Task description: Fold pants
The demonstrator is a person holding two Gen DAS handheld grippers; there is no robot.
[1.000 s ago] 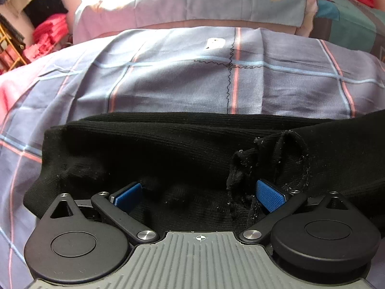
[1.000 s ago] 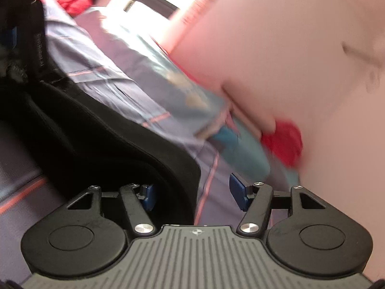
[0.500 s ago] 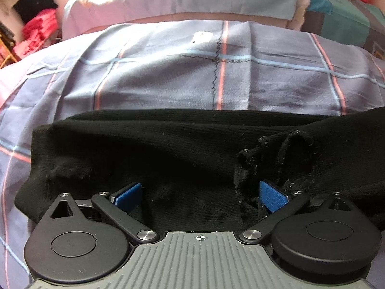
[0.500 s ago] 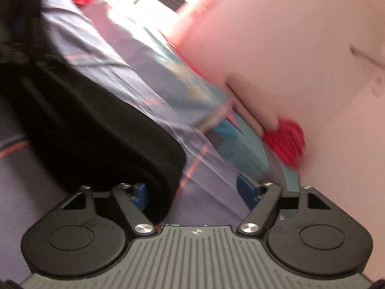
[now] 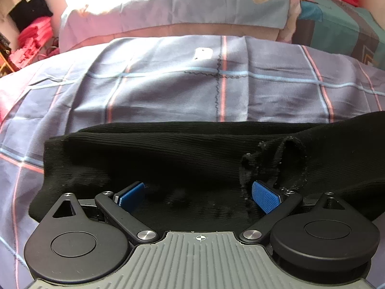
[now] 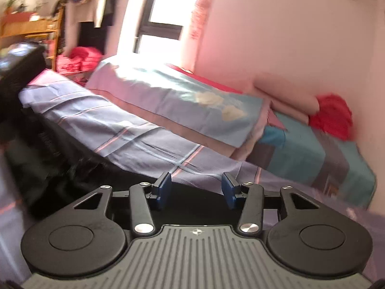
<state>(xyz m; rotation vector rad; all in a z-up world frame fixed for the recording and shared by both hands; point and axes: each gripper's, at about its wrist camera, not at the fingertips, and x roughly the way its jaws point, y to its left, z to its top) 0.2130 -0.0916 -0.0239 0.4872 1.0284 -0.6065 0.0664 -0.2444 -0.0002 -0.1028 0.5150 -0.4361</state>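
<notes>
The black knit pants [image 5: 168,159] lie across the checked bed sheet [image 5: 192,89], folded into a long band with a rumpled cuff [image 5: 286,154] at the right. My left gripper [image 5: 198,193] is open, its blue pads low over the pants' near edge, holding nothing. In the right wrist view the pants [image 6: 62,159] stretch from the lower left toward my right gripper [image 6: 196,187], which is open and empty just above the pants' near edge.
A folded pale blue quilt [image 5: 173,7] and teal blanket [image 5: 336,21] lie at the bed's far side, with red clothes [image 6: 332,115] against the pink wall. A wooden shelf [image 6: 28,29] and red pile [image 6: 79,60] stand past the bed's left end.
My right gripper swung round from the pants' side toward the room and its jaws narrowed somewhat. My left gripper stayed over the pants with only slight shifting.
</notes>
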